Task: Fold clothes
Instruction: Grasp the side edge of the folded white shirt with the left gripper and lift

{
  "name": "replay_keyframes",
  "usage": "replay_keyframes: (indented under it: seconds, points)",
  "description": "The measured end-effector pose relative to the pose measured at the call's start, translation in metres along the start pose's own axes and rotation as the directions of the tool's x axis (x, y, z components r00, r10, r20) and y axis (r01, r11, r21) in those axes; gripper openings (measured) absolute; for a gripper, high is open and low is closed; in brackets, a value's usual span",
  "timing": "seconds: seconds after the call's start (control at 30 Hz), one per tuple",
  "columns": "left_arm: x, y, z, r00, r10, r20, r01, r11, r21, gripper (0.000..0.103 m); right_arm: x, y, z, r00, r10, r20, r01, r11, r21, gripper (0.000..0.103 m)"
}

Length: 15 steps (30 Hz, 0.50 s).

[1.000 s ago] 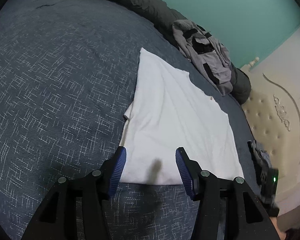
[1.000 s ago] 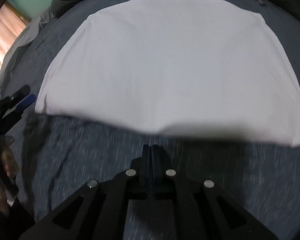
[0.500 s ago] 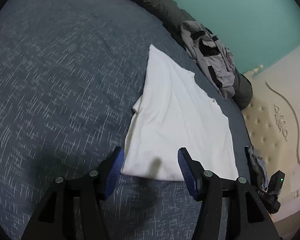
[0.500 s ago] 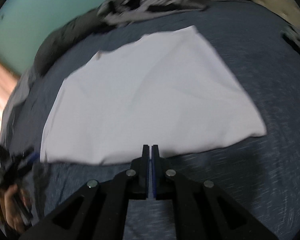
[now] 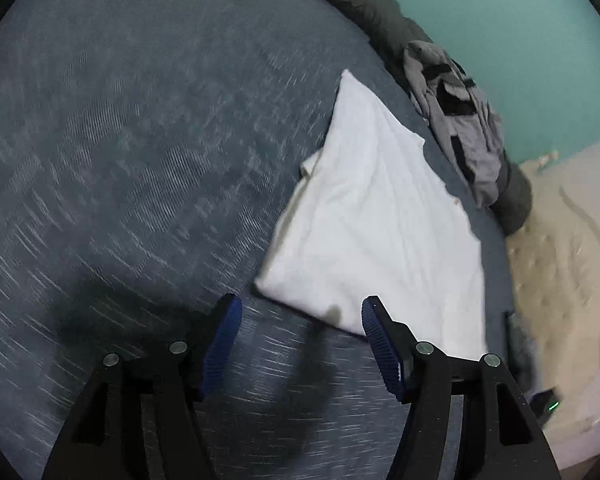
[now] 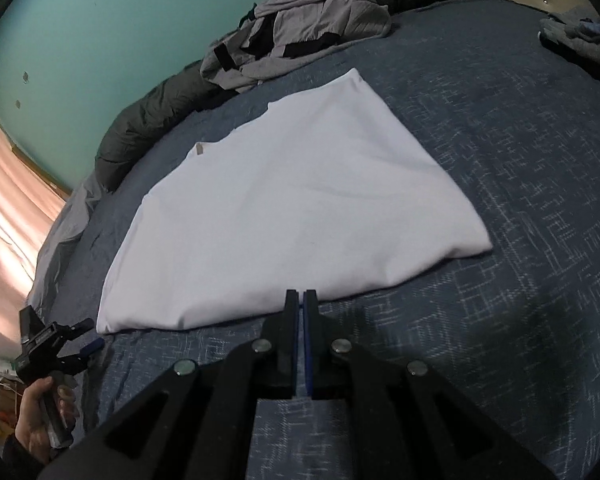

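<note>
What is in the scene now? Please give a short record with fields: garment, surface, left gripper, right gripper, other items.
garment: white shirt, partly folded, lying flat
surface: dark blue patterned bedspread
left gripper: left gripper opening, nothing between its fingers, just short of the shirt's near edge
right gripper: right gripper shut and empty, at the shirt's near edge
other items: grey clothes pile beyond the shirt, by the teal wall

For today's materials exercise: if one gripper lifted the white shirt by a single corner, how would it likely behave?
The white shirt would probably droop limply, since it lies flat with soft creases. Its folded layers, visible at the edge, may slide apart. It looks thin, so likely light.
</note>
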<state>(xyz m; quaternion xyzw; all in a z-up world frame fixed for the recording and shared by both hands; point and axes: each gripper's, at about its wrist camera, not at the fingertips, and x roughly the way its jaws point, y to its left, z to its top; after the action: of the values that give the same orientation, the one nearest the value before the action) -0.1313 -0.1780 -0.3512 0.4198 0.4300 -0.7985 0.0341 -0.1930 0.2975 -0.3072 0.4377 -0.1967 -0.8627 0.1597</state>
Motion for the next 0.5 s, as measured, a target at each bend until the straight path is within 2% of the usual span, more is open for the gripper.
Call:
replay_keyframes:
  seconds: [0.1,0.17,0.33,0.5]
  points:
    - [0.006,-0.003,-0.001,1.0,-0.003,0.007,0.003,1.0,-0.028,0.067,-0.004,-0.01,0.001,0.999,0.03,0.019,-0.031,0.999,0.044,0.002]
    - [0.009,-0.006,-0.001,0.999,-0.03,0.026,0.031,0.999,-0.039,0.067,-0.004,-0.016,0.002,0.998,0.048,0.031,-0.05,0.997,0.067,0.002]
    - [0.015,0.002,0.002,0.997,-0.037,0.065,0.045,0.991,-0.124,0.067,-0.003,-0.029,0.002,0.996,0.081,0.042,-0.086,0.987,0.133,0.002]
    - [0.019,-0.003,0.006,0.995,-0.022,0.096,0.033,0.993,-0.118,0.066,0.003,-0.034,0.002,0.994,0.097,0.053,-0.105,0.978,0.179,0.002]
